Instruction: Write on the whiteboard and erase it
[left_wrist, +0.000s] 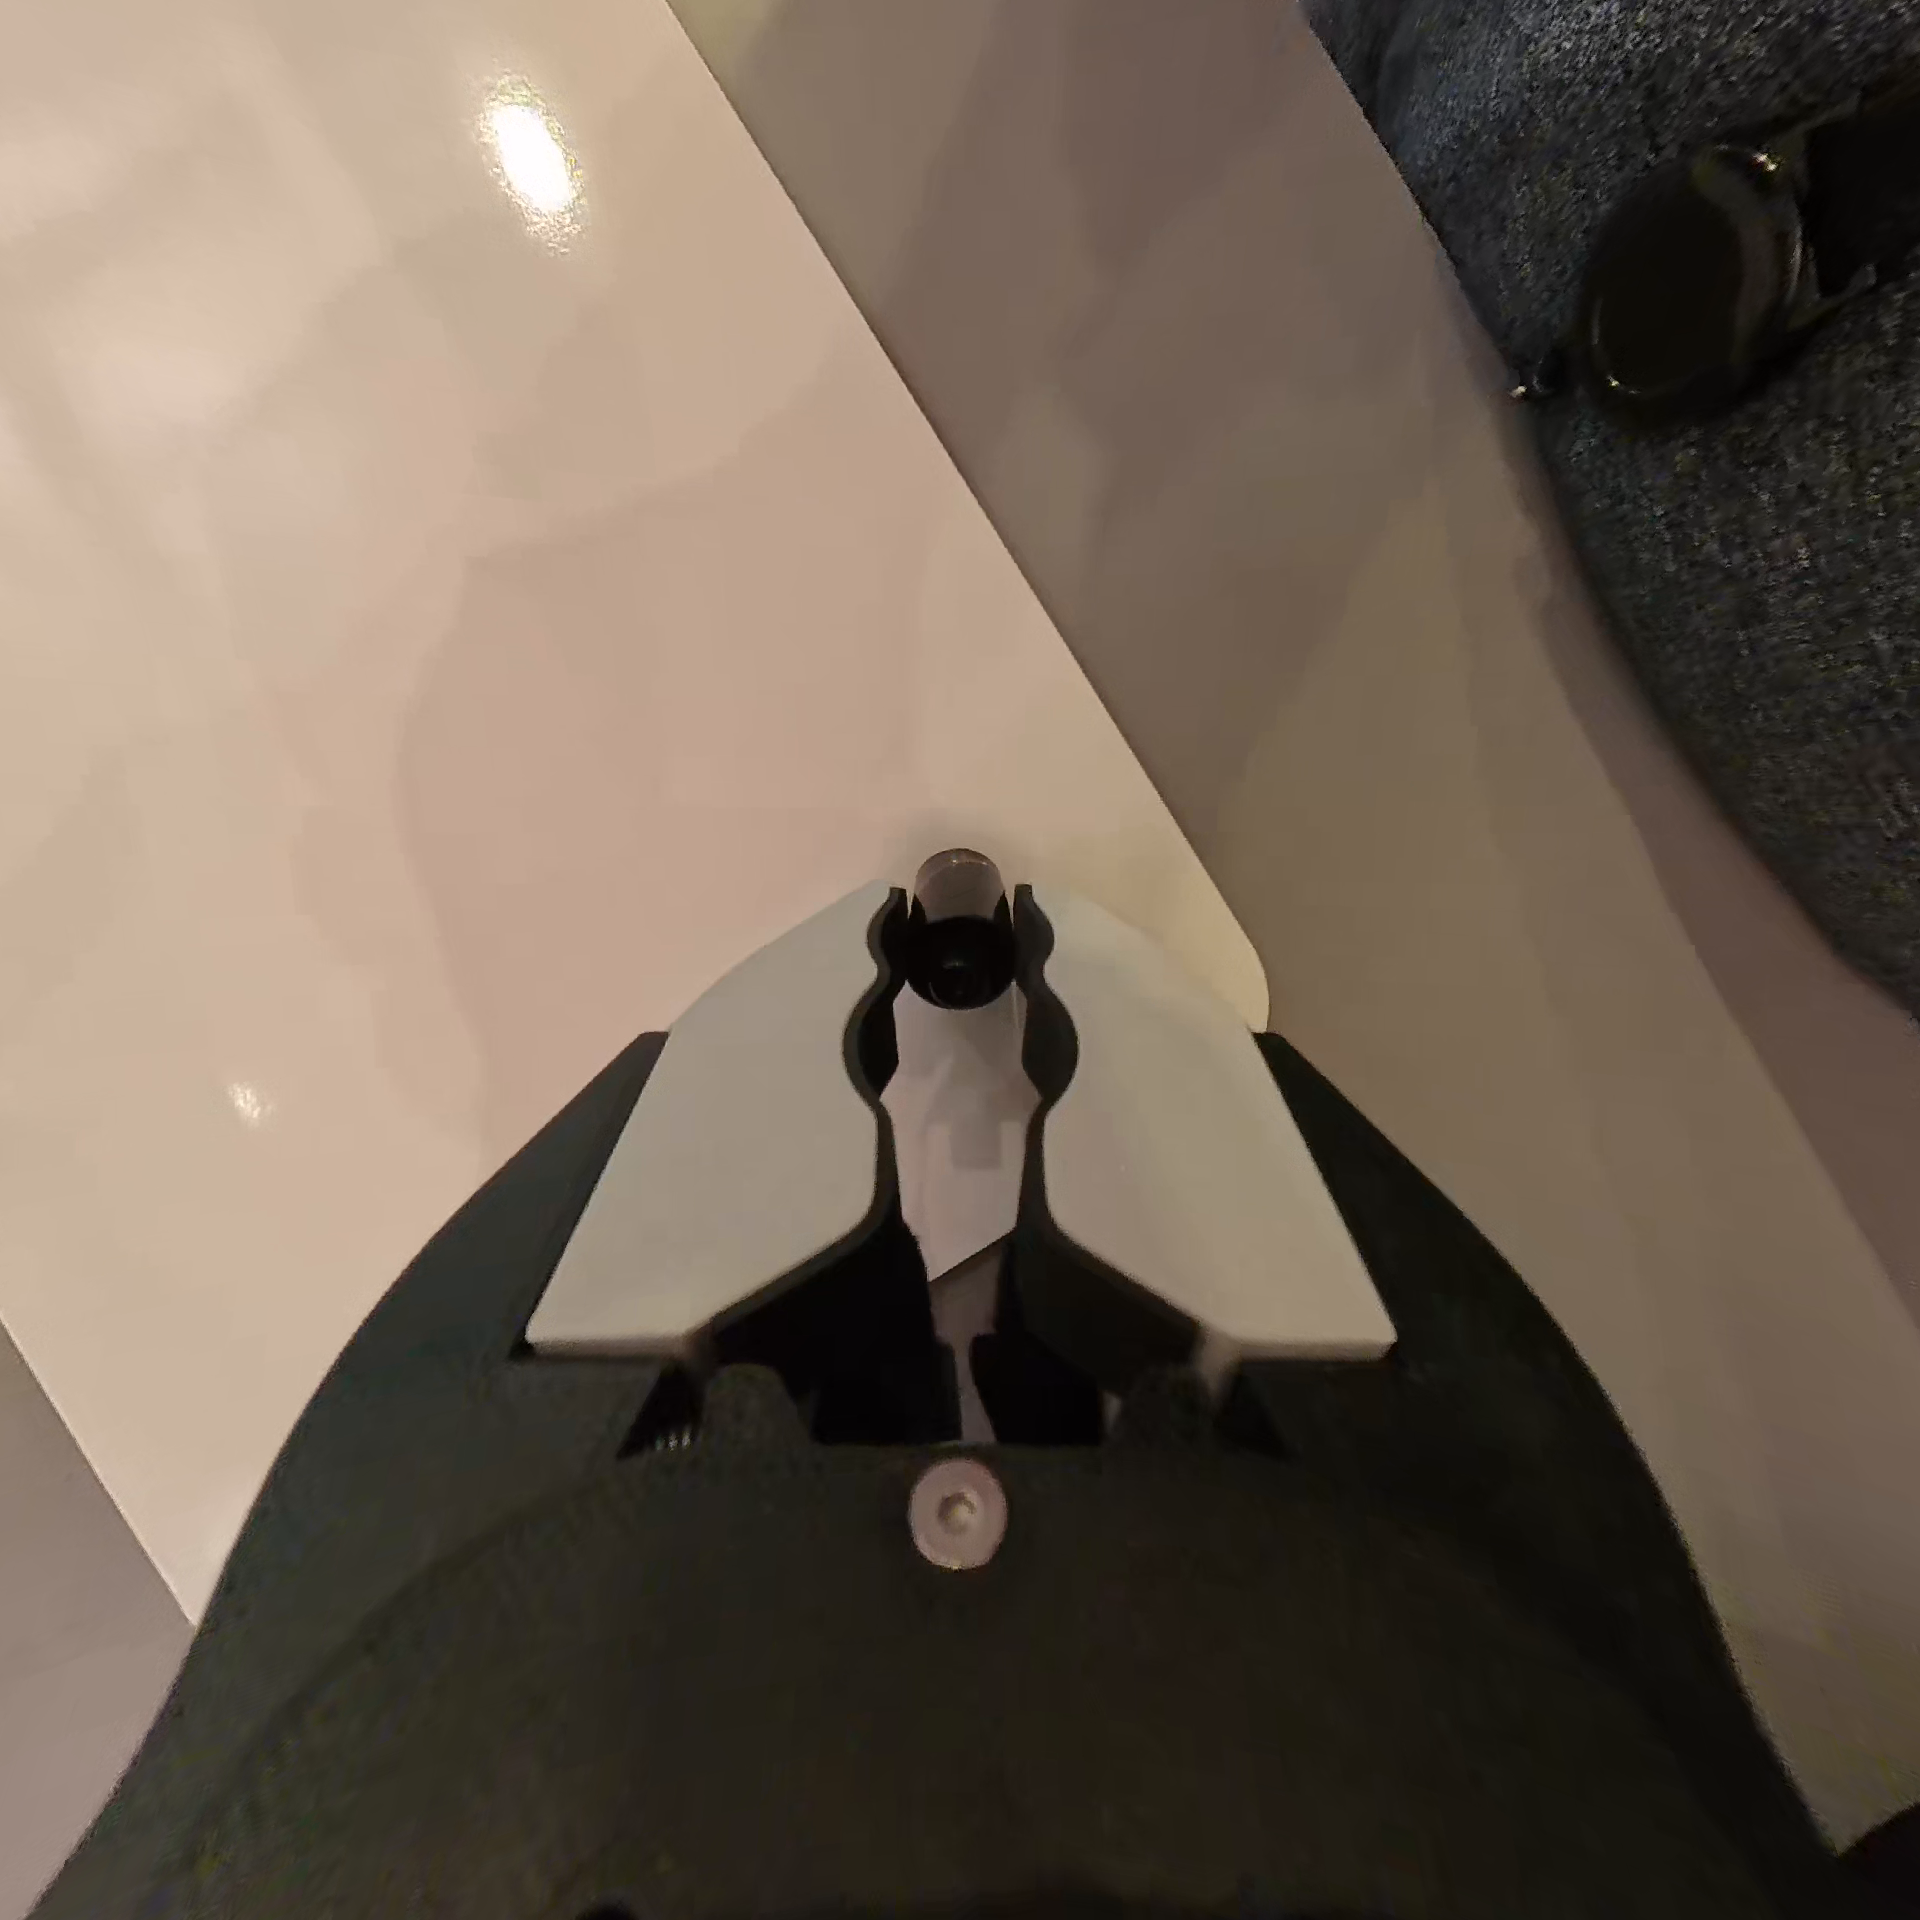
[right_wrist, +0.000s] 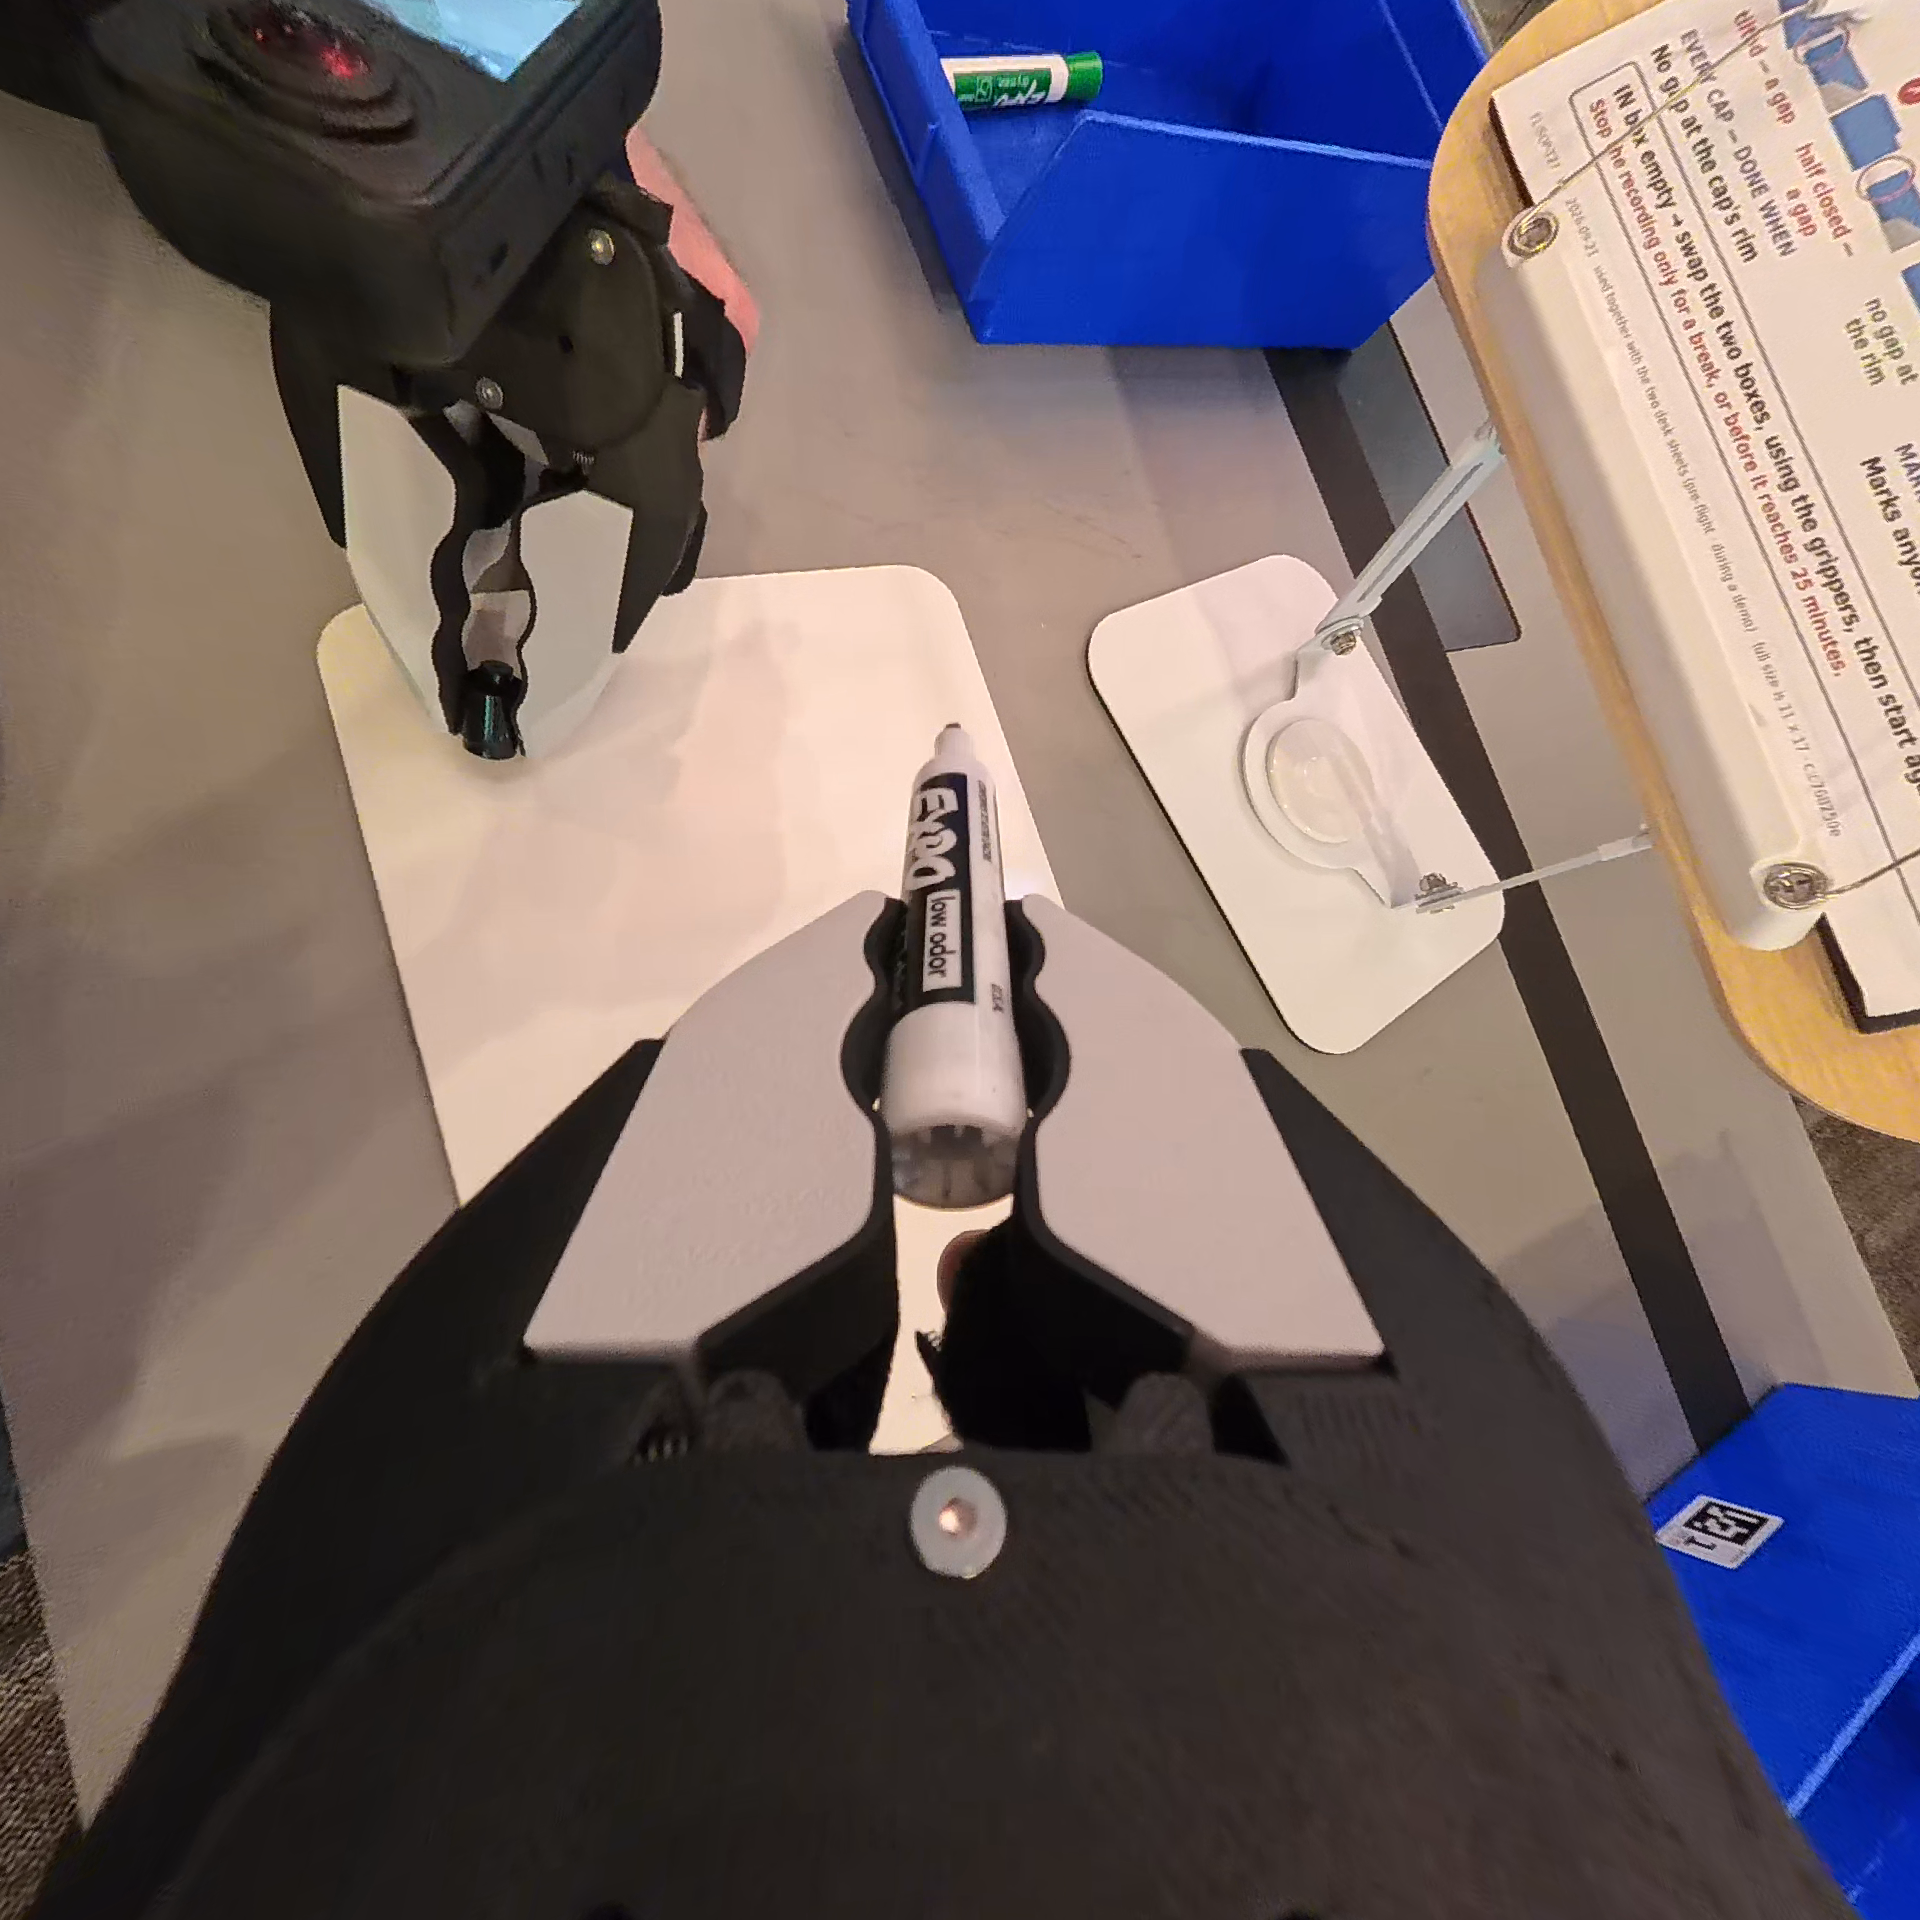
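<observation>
A small white whiteboard (right_wrist: 644, 831) lies on the grey table; its surface is bare. My right gripper (right_wrist: 954, 914) is shut on the white barrel of an uncapped black marker (right_wrist: 951, 935), whose tip points forward over the board's right part. My left gripper (right_wrist: 488, 717) is at the board's far left corner, shut on the marker's black cap (right_wrist: 490, 722), which points down at the board. In the left wrist view the cap (left_wrist: 954, 961) sits between the fingertips of the left gripper (left_wrist: 956, 914), close above the whiteboard (left_wrist: 416, 520) near its corner.
A blue bin (right_wrist: 1195, 229) at the back holds a green-capped marker (right_wrist: 1023, 78). A white stand base (right_wrist: 1299, 810) and a wooden board with a printed sheet (right_wrist: 1662, 520) are on the right. Another blue bin (right_wrist: 1818, 1610) is at the lower right. A chair caster (left_wrist: 1662, 301) stands on the carpet. Tip to tip, the grippers are about 20 cm apart.
</observation>
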